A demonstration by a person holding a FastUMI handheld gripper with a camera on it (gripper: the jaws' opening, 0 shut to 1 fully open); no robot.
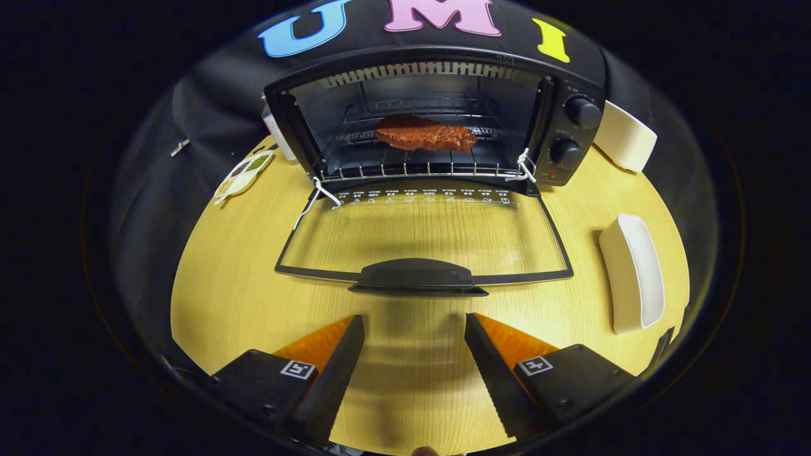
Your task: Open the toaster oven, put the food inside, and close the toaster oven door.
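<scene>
A black toaster oven [437, 120] stands at the back of the round wooden table [241, 297]. Its glass door [424, 237] lies folded down flat toward me, with the black handle [418, 277] at its near edge. A brown steak [424, 134] rests on the wire rack [424, 166] inside the oven. My gripper [415, 320] is open, with nothing between its fingers. It hovers over the table just short of the door handle, and the handle lies a little beyond the fingertips.
A long white dish [633, 282] lies on the table to the right of the door. Another white dish [624, 144] leans beside the oven's knobs [583, 113]. A small white tray with seasonings [244, 174] sits left of the oven, next to a white bottle [275, 133].
</scene>
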